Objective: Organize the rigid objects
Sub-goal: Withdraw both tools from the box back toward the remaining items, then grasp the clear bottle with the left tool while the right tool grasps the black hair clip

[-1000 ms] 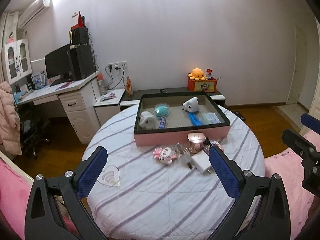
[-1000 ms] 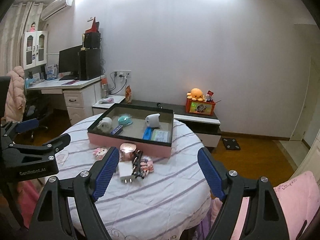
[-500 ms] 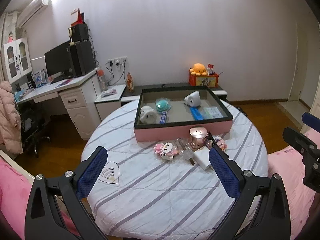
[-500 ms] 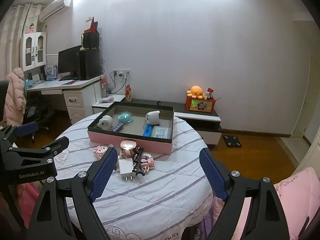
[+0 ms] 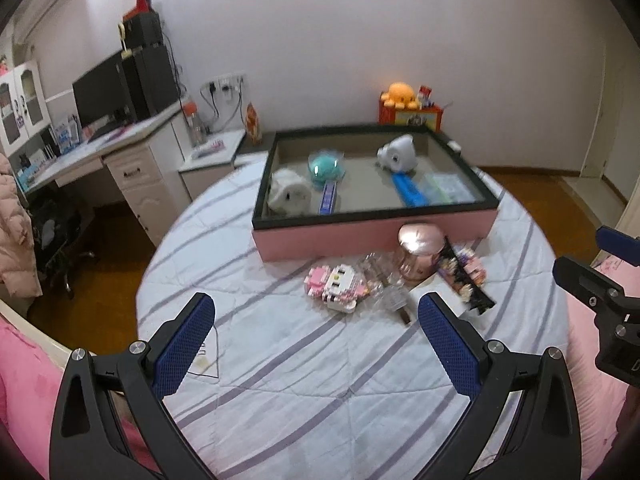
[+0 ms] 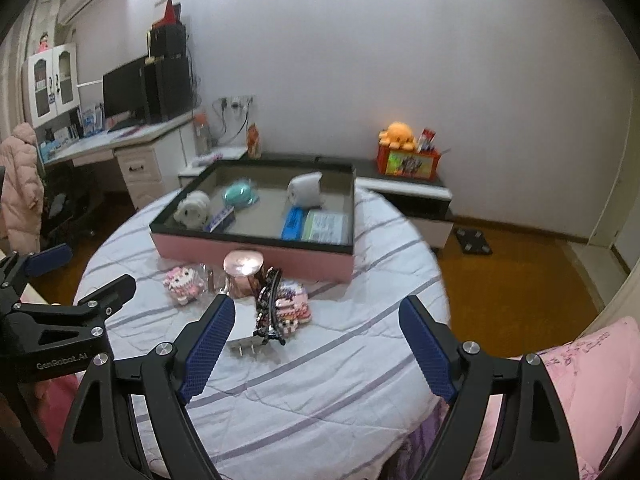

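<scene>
— Pink block figure (image 5: pixel 336 282): where from the fingers?
— Ahead of both on the counter (image 5: pixel 280 360), between the left gripper (image 5: pixel 316 344) fingers, both pairs spread, empty; left nearer, I judge.

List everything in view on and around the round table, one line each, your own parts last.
Tray: 1, pink walls with black rim, far half of the table.
White round toy: 1, white, tray's left end.
Teal toy: 1, teal, in tray beside the white one.
White camera-like gadget: 1, white, tray's far right.
Blue bars: 2, blue, on tray floor.
Clear packet: 1, clear, tray's right end.
Rose-gold jar: 1, touching tray's front wall.
Pink block figures: 2, either side of the jar.
White charger: 1, near cluster edge.
Table: 1, striped white cloth.
Orange octopus plush: 1, on the red box behind.
Left tongs: open, empty.
Right tongs: open, empty.
</scene>
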Motion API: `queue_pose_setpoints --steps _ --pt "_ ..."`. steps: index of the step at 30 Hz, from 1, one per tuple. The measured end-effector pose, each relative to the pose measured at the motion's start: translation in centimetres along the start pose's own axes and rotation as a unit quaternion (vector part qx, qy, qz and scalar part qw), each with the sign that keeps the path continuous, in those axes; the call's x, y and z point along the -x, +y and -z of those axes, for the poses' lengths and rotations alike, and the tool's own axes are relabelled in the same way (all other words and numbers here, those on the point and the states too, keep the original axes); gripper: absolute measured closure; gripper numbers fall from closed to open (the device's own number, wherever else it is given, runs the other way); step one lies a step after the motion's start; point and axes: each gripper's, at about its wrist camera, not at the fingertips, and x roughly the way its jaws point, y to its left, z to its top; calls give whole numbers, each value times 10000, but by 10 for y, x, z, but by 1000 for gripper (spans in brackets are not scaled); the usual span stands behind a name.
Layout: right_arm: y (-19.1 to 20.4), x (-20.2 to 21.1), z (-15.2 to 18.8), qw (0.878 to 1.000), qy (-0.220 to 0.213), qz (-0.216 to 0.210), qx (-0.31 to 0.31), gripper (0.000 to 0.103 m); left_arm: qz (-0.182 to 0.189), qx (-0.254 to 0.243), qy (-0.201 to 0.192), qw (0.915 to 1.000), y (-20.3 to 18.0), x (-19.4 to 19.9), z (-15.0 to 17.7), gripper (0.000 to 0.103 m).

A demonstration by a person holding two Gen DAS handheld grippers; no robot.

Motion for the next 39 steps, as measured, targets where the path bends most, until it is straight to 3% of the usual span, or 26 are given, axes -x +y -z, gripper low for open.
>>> queue_pose_setpoints --steps 10,20,25,27,32,35,39 --pt "5 -72 2 9951 920 -336 -149 18 135 165 619 9979 12 -54 3 0" --pt "24 -105 -3 9924 1107 -525 108 21 241 240 845 9958 20 -79 6 0" --pt "24 -117 -8 9903 1203 -699 62 38 293 328 891 9951 26 -87 3 0" --pt "24 -123 -10 9899 1246 -672 82 54 278 321 894 9951 27 -90 3 0" --pt "27 -130 -15 9895 1262 -672 198 59 305 366 961 9942 30 -99 0 0" --pt "30 -132 -14 9894 1267 -633 313 76 300 382 988 9939 30 -102 -1 0" --pt "28 -130 -15 9890 1235 -773 240 84 363 373 999 9936 29 -102 -2 0"
